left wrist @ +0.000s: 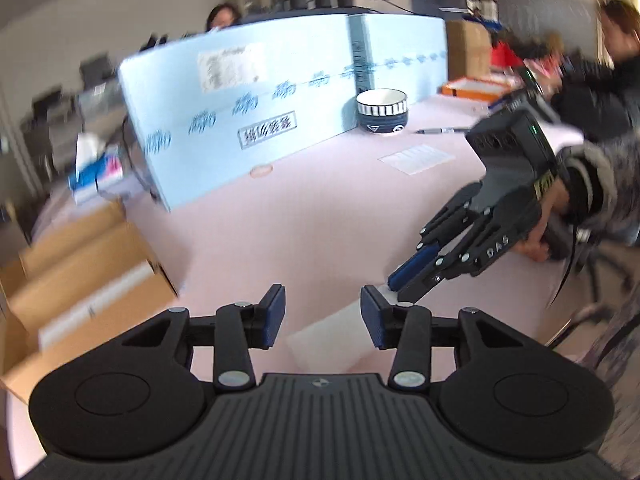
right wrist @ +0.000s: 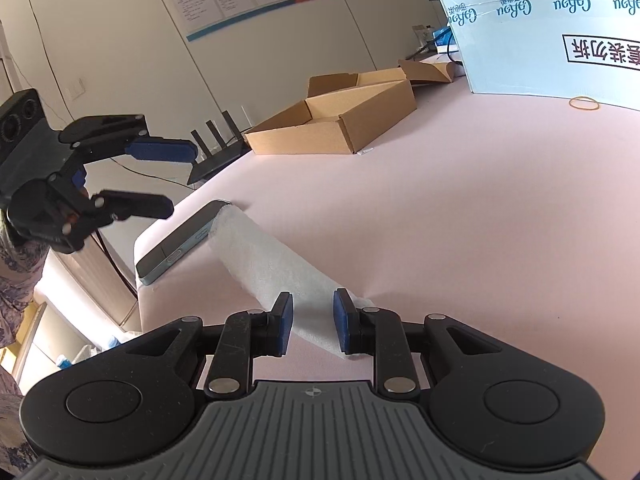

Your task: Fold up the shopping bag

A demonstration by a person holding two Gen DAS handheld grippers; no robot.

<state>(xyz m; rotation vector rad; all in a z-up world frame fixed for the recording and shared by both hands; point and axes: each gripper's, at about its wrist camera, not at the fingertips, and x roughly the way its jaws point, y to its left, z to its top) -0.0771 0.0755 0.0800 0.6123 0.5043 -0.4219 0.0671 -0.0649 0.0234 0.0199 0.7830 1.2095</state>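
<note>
The shopping bag [right wrist: 268, 256] is a white, textured strip folded narrow, lying flat on the pink table [right wrist: 460, 220]. In the right wrist view my right gripper [right wrist: 313, 322] is open, its pads on either side of the near end of the bag without pinching it. In the left wrist view the bag [left wrist: 332, 338] lies below my left gripper [left wrist: 323, 316], which is open and empty. The right gripper [left wrist: 404, 280] shows there too, tips down at the bag's far end. The left gripper [right wrist: 172, 180] hovers open above the table's left edge in the right wrist view.
A phone [right wrist: 180, 240] lies under the bag's far end at the table corner. An open cardboard box [right wrist: 340, 120] and a blue foam board [right wrist: 560, 28] stand behind. A rubber band [right wrist: 584, 103], a bowl [left wrist: 382, 110], a pen [left wrist: 440, 131] and a paper slip [left wrist: 416, 158] are on the table.
</note>
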